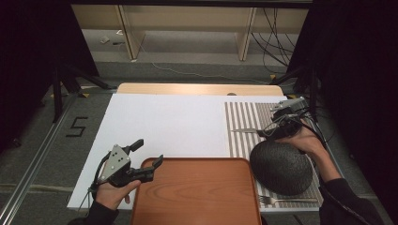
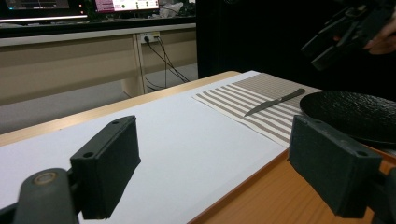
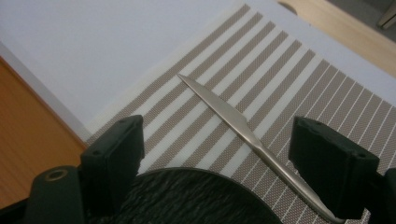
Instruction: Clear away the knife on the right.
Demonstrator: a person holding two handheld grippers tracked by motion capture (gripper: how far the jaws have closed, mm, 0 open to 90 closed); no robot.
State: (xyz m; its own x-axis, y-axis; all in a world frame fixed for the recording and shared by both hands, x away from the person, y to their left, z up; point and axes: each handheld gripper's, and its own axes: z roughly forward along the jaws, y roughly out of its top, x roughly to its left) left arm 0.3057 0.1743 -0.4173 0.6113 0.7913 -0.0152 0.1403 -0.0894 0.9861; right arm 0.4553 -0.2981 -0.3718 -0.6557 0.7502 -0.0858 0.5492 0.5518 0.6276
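Right gripper view: knife (image 3: 233, 121) lies on the striped mat (image 3: 289, 70) between the spread, empty jaws.

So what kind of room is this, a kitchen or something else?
Probably a lab or recording studio, not a kitchen. Black curtains flank the table, loose cables hang behind it, and monitors glow on a desk. The knife, black plate and tray look like staged props.

A slim silver knife (image 3: 236, 120) lies flat on the striped placemat (image 3: 289, 60), beside the black plate (image 1: 280, 168).
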